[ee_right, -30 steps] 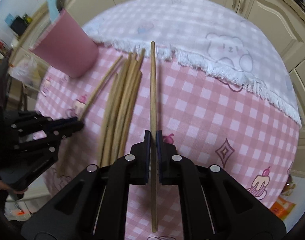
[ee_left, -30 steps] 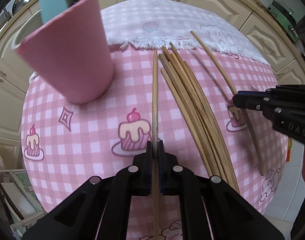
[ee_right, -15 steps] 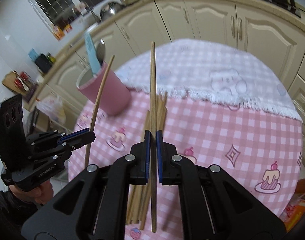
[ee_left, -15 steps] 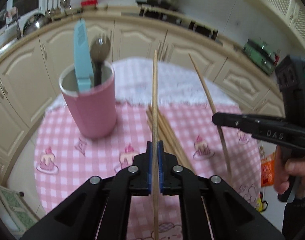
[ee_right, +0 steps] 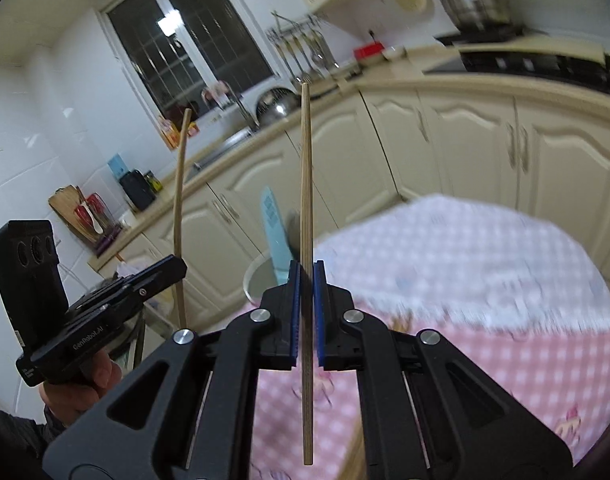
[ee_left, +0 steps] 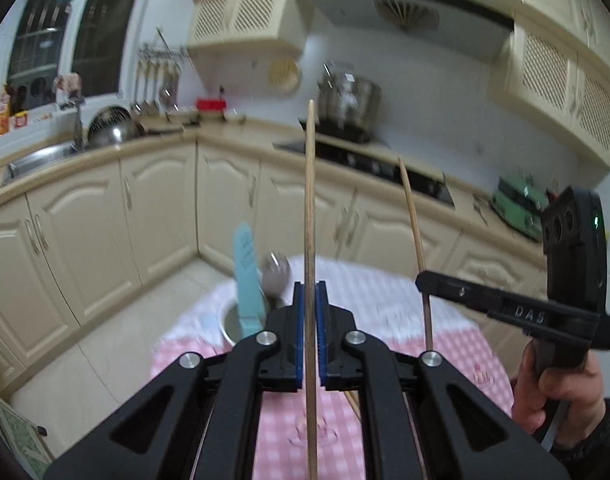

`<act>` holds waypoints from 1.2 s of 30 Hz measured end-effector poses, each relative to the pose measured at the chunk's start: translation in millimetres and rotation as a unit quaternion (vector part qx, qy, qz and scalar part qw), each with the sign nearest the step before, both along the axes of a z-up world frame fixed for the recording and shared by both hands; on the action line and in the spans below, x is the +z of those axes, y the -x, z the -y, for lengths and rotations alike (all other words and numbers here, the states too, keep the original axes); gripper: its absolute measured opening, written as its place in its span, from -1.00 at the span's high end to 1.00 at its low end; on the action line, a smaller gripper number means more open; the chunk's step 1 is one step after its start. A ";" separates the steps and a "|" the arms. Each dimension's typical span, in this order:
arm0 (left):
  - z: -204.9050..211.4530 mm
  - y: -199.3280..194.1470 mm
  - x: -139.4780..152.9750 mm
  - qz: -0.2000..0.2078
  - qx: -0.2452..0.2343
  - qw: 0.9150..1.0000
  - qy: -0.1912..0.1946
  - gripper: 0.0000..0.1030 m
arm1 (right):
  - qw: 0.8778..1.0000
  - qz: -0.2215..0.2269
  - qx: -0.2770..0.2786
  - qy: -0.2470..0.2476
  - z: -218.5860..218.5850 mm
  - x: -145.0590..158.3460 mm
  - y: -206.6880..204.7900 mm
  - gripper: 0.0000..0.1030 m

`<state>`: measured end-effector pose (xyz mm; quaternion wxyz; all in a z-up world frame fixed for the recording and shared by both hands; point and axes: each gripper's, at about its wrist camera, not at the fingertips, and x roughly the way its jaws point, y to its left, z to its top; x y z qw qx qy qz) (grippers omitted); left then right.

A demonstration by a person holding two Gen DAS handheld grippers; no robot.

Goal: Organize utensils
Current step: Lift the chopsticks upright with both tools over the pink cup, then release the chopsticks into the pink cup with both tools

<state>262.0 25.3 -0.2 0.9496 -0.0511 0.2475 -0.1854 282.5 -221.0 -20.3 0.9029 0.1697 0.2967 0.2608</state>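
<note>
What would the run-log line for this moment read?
left gripper: shut on chopstick | right gripper: shut on chopstick | both chopsticks clear of table | holder cup: ahead, not reached

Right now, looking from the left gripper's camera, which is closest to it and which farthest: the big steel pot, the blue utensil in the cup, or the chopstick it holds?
1. Chopstick, clamped in the left gripper.
2. Blue utensil, just left, in the cup.
3. Steel pot, far back on the stove.
</note>
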 end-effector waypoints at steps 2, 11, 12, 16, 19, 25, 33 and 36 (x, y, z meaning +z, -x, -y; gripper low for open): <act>-6.7 -5.1 9.5 0.021 0.012 1.000 0.011 0.91 | 1.000 0.013 0.002 -0.009 -7.7 8.9 -7.7 0.88; -11.6 -38.7 31.0 0.095 0.038 0.994 0.029 0.90 | 0.996 0.074 -0.036 -0.028 -41.8 35.2 -48.7 0.88; -10.3 -43.2 30.6 0.099 0.040 0.994 0.029 0.90 | 0.996 0.079 -0.040 -0.028 -45.8 36.1 -53.6 0.87; -6.5 -62.8 25.3 0.110 0.049 0.992 0.025 0.90 | 0.994 0.096 -0.047 -0.018 -58.7 36.6 -65.6 0.87; -8.4 -74.9 15.0 0.103 0.054 0.993 0.027 0.90 | 0.993 0.108 -0.051 -0.001 -67.6 32.1 -71.2 0.87; -8.9 -91.0 -11.4 0.081 0.058 0.995 0.028 0.90 | 0.993 0.103 -0.061 0.013 -73.3 11.3 -83.7 0.87; -6.2 -93.3 -34.1 0.065 0.055 0.996 0.019 0.90 | 0.994 0.082 -0.059 0.026 -76.2 -9.8 -89.1 0.87; -5.7 -89.5 -39.1 0.056 0.049 0.997 0.017 0.88 | 0.996 0.070 -0.054 0.031 -75.6 -13.9 -86.5 0.85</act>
